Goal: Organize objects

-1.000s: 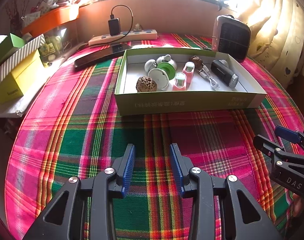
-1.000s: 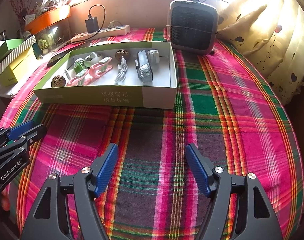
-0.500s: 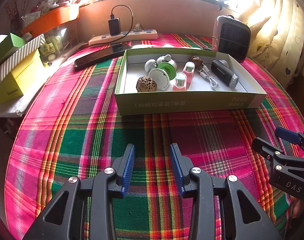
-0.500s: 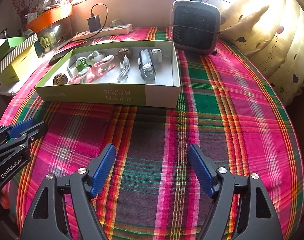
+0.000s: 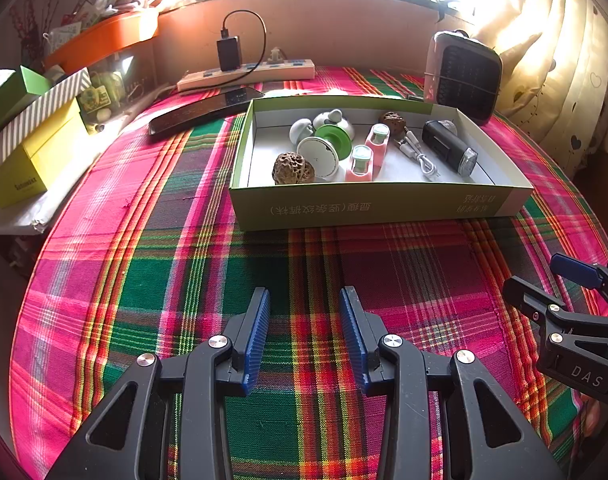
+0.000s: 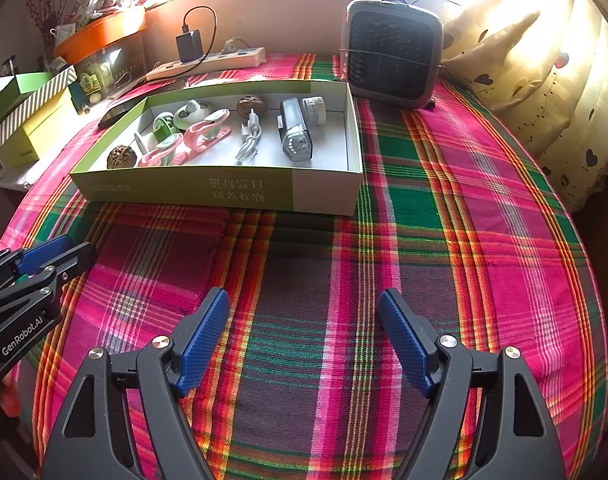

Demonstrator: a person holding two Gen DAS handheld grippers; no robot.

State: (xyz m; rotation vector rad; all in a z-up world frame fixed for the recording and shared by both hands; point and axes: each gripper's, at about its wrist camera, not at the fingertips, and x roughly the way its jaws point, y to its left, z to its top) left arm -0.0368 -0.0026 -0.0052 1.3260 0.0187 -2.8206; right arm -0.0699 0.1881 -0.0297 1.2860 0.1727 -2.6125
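Left wrist view: left gripper [image 5: 305, 300] hovers over plaid tablecloth [image 5: 144, 280], fingers partly apart, nothing between pads. Green box [image 5: 367, 206] sits ahead, holding walnut [image 5: 293, 168], pink clips [image 5: 359, 164], white cable [image 5: 421, 160], black bike light [image 5: 447, 148]. Right gripper [image 5: 543, 280] enters at right edge (side-on).

Right wrist view: right gripper [image 6: 304, 304] hovers over tablecloth, jaws wide and opening, gap empty. Box lies ahead-left, small heater [image 6: 391, 56] behind it, power strip [image 6: 208, 62] near wall.
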